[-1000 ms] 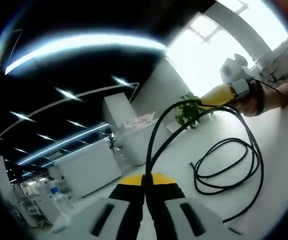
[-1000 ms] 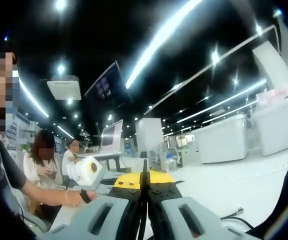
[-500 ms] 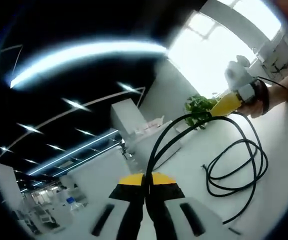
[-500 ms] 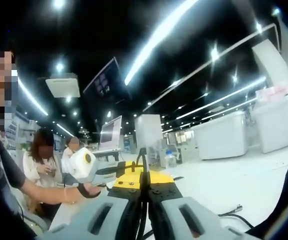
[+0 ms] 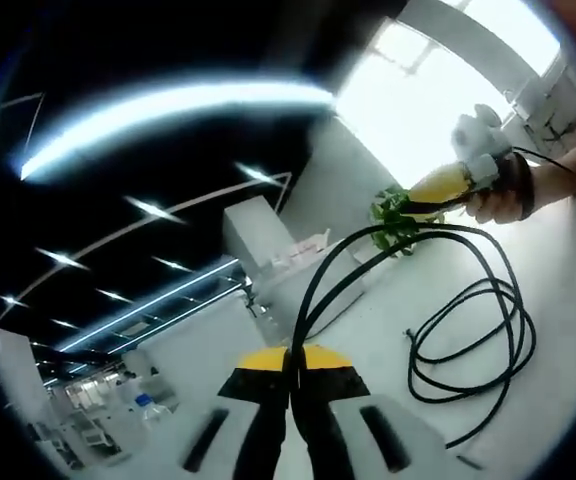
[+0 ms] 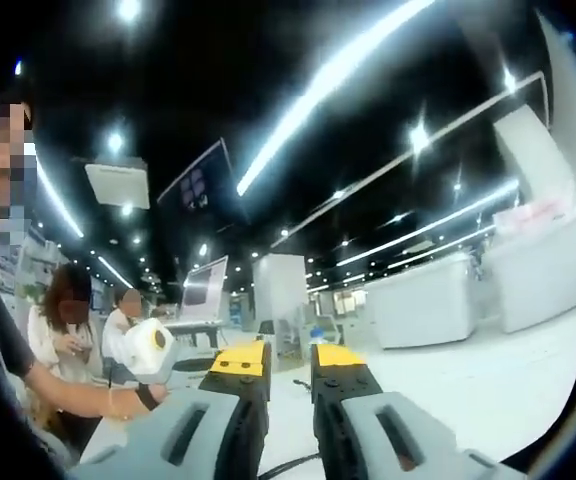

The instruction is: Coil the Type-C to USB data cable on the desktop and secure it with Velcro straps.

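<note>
In my left gripper view, nearest to me at 6 o'clock, the left gripper (image 5: 290,368) has its jaws pressed together on the black data cable (image 5: 468,340), which rises between the yellow tips as two strands. From there I follow the strands arching up toward 2 o'clock, where they reach the right gripper (image 5: 408,207), held in a person's hand (image 5: 503,195). Its yellow tip is at the cable there, though I cannot tell from this angle whether it is touching. Below that, around 4 o'clock, the rest of the cable lies on the white desktop (image 5: 568,280) in a few loose loops, with one free end poking out at the loops' left side. Farther off I see a green plant (image 5: 393,215) just behind the right gripper's tip, then white counters and a bright window.

In my right gripper view, the right gripper (image 6: 288,362) at 6 o'clock has its jaws apart, a clear gap between them. A dark bit of cable (image 6: 283,466) shows low in that gap. At 8 o'clock, the left gripper (image 6: 146,350) is held in a person's hand. Seated people are behind it.
</note>
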### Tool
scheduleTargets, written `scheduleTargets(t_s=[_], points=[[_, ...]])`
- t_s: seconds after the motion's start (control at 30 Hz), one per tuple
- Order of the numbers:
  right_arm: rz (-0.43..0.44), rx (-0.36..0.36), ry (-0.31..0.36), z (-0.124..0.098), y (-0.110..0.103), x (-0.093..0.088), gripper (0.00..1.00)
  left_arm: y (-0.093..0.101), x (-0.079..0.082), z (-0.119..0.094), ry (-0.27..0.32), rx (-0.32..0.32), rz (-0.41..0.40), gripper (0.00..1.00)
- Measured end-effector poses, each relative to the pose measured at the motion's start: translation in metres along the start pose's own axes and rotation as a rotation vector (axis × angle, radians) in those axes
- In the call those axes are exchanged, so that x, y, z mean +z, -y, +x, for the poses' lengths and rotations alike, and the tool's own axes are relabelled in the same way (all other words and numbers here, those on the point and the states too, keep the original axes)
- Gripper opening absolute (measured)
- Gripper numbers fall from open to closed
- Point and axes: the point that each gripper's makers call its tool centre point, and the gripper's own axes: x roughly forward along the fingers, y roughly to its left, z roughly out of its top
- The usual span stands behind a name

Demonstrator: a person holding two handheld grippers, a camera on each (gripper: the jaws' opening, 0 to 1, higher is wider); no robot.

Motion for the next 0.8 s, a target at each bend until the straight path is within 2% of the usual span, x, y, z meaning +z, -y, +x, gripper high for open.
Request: scheduleTargets(t_s=[0.1, 0.2, 0.23, 0.3, 0.33, 0.4, 0.5, 0.67, 0.8], points=[[-0.03, -0.053, -0.021, -0.002, 0.013, -0.005, 0.16, -0.002, -0.001, 0.0, -0.002, 0.005, -0.004, 0.04], [-0.078, -0.104, -0.109, -0.001, 0.025, -0.024, 0.2, -0.004, -0.002, 0.0, -0.004, 0.012, -0.02, 0.04], [-0.091, -0.107, -0.177, -0.001, 0.026, -0.039, 0.22, -0.006, -0.002, 0.0, -0.005, 0.017, -0.027, 0.04], [-0.115, -0.113, -0.224, -0.001, 0.028, -0.051, 0.23, -0.008, -0.003, -0.001, -0.007, 0.024, -0.035, 0.04], [-0.14, -0.11, -0.302, -0.002, 0.028, -0.067, 0.24, -0.01, -0.004, -0.001, -0.008, 0.029, -0.041, 0.04], [-0.174, -0.103, -0.39, -0.004, 0.027, -0.086, 0.26, -0.011, -0.004, -0.001, -0.009, 0.035, -0.047, 0.04], [-0.2, -0.103, -0.478, -0.008, 0.028, -0.107, 0.27, -0.013, -0.004, -0.001, -0.011, 0.042, -0.056, 0.05], [-0.107, -0.15, -0.518, -0.013, 0.037, -0.121, 0.23, -0.013, -0.003, -0.002, -0.008, 0.046, -0.054, 0.05], [-0.097, -0.178, -0.572, -0.019, 0.044, -0.132, 0.23, -0.013, -0.002, -0.002, -0.006, 0.047, -0.052, 0.05]])
